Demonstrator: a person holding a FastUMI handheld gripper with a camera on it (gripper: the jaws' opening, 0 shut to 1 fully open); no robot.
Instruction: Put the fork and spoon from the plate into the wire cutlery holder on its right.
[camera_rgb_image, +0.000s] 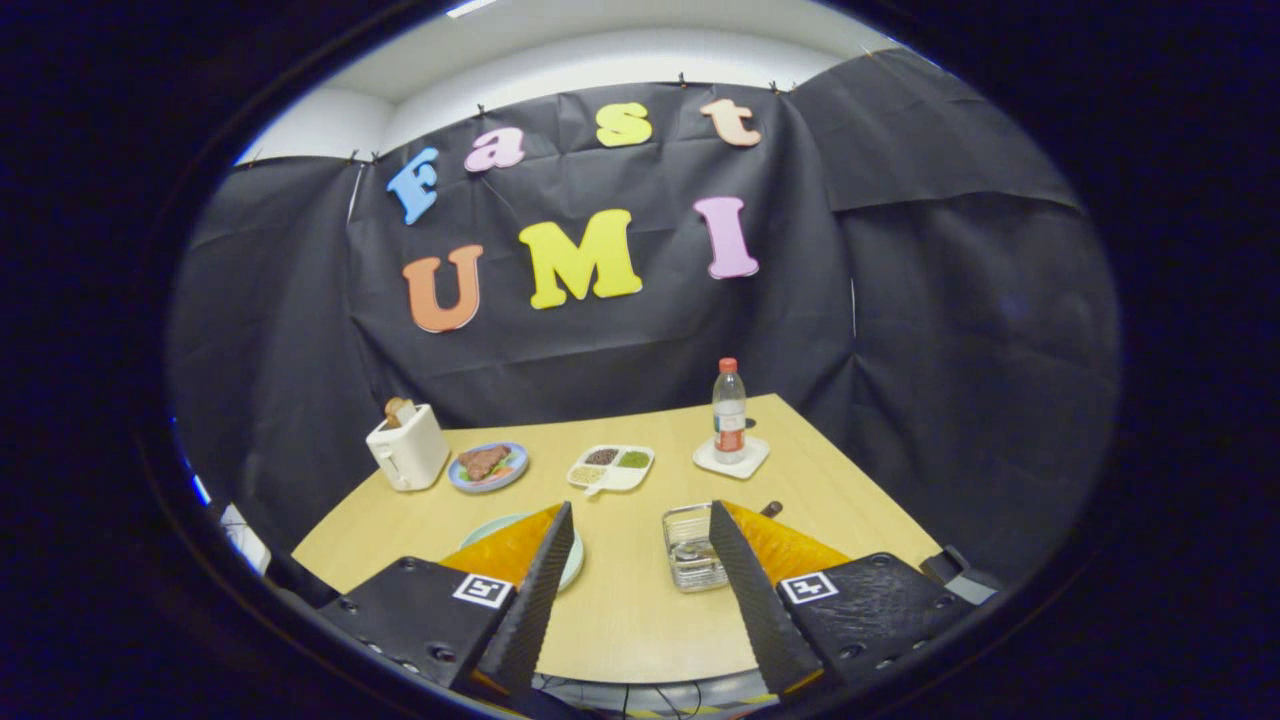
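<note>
My gripper (640, 520) hangs above the near part of the wooden table (620, 600), open, with nothing between its two black fingers. A pale green plate (575, 560) lies behind the left finger (545, 570), which hides most of it; whatever lies on it is hidden. The wire cutlery holder (690, 545) stands just left of the right finger (745, 580), partly covered by it. Something shiny lies inside the holder, too small to tell what it is.
Farther back on the table stand a white toaster (408, 447) with bread in it, a blue plate of food (488, 465), a white divided dish (611, 467) and a bottle (729, 412) on a white coaster (731, 458).
</note>
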